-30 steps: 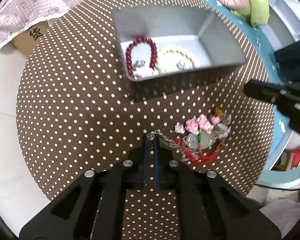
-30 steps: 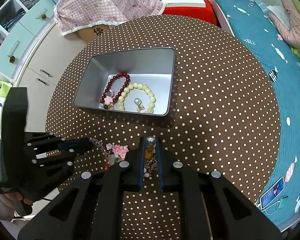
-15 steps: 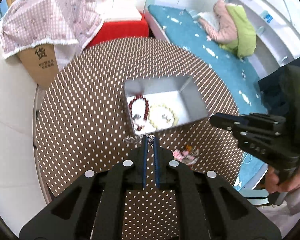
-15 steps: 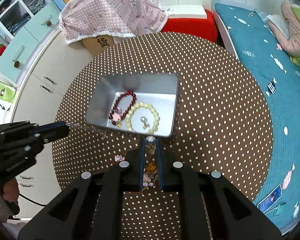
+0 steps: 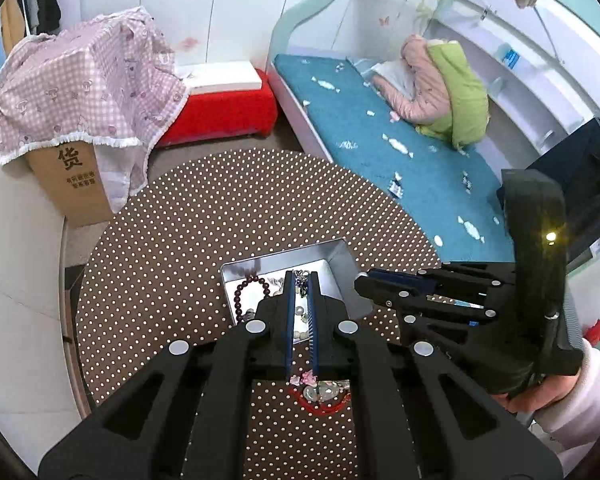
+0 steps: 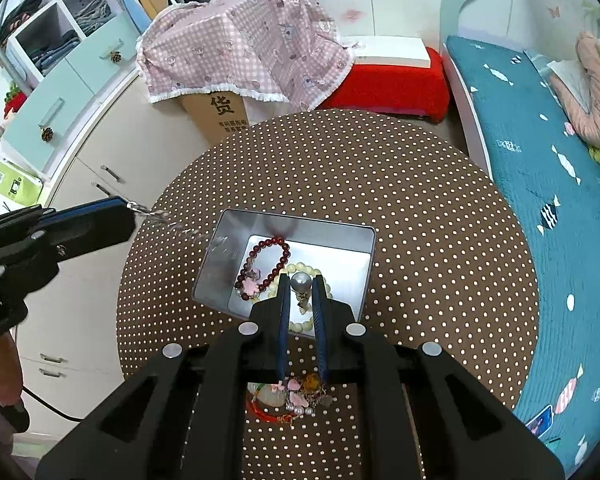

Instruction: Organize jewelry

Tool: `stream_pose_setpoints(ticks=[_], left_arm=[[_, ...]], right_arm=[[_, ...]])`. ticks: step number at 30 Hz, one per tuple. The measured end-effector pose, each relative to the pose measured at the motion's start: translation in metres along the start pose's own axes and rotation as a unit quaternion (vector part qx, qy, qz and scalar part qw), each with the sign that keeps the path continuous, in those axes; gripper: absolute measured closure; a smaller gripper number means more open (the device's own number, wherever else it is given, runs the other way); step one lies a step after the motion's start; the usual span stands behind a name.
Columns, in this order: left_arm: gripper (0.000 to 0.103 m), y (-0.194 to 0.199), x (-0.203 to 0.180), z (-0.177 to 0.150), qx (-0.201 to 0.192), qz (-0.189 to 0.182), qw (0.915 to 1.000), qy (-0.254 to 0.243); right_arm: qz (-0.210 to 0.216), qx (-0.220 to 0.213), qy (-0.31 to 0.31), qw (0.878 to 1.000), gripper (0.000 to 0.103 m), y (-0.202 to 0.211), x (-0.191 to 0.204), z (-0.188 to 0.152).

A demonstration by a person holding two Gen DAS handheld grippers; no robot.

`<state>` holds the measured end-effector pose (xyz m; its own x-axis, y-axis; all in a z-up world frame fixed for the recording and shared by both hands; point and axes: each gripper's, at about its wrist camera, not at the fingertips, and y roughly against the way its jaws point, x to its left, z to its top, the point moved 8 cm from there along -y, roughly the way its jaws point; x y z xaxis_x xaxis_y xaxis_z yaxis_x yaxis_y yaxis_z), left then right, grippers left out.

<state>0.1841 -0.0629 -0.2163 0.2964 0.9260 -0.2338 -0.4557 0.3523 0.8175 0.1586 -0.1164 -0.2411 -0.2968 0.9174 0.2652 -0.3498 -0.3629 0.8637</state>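
Right wrist view, item one: your right gripper [image 6: 301, 280] is clenched on a grey pearl [image 6: 300, 281] at its fingertips, with small charms dangling below it. Beneath the tips sits the metal tin [image 6: 352, 236], holding a dark red bead bracelet [image 6: 269, 261] and a cream bead bracelet [image 6: 300, 270] side by side. Behind the tips, nearer you, a heap of loose jewelry [image 6: 292, 396] with pink flowers and a red cord lies on the dotted brown table [image 6: 420, 208].

Item two: your left gripper [image 6: 126, 209], off to the left of the right one, grasps a thin silver chain [image 6: 172, 226] that trails toward the tin's near left corner. Left wrist view shows that chain's end [image 5: 301, 277] pinched between the closed tips [image 5: 301, 280], above the tin [image 5: 340, 264].

Surroundings: a cardboard box [image 6: 220, 112] under pink checked cloth [image 6: 248, 44], and a teal bed [image 6: 540, 140].
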Motion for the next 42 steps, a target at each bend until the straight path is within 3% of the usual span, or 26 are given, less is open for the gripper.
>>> stream_pose_setpoints(ticks=[4, 8, 25, 31, 42], left_arm=[[0.096, -0.018, 0.005, -0.009, 0.028, 0.004, 0.9996, 0.002], [0.092, -0.03, 0.013, -0.023, 0.054, 0.012, 0.9984, 0.009], [0.078, -0.026, 0.019, -0.06, 0.086, 0.014, 0.9957, 0.03], [0.073, -0.04, 0.016, -0.096, 0.133, 0.006, 0.9902, 0.04], [0.073, -0.086, 0.006, -0.162, 0.233, 0.005, 0.9714, 0.044]], right_arm=[[0.003, 0.011, 0.0, 1.0, 0.09, -0.008, 0.001, -0.001], [-0.001, 0.021, -0.005, 1.0, 0.071, -0.011, -0.004, -0.006], [-0.017, 0.033, -0.029, 0.999, 0.07, -0.007, -0.02, -0.027], [-0.021, 0.054, -0.041, 0.997, 0.066, -0.011, -0.026, -0.051], [-0.023, 0.103, -0.046, 0.993, 0.06, -0.026, -0.022, -0.092]])
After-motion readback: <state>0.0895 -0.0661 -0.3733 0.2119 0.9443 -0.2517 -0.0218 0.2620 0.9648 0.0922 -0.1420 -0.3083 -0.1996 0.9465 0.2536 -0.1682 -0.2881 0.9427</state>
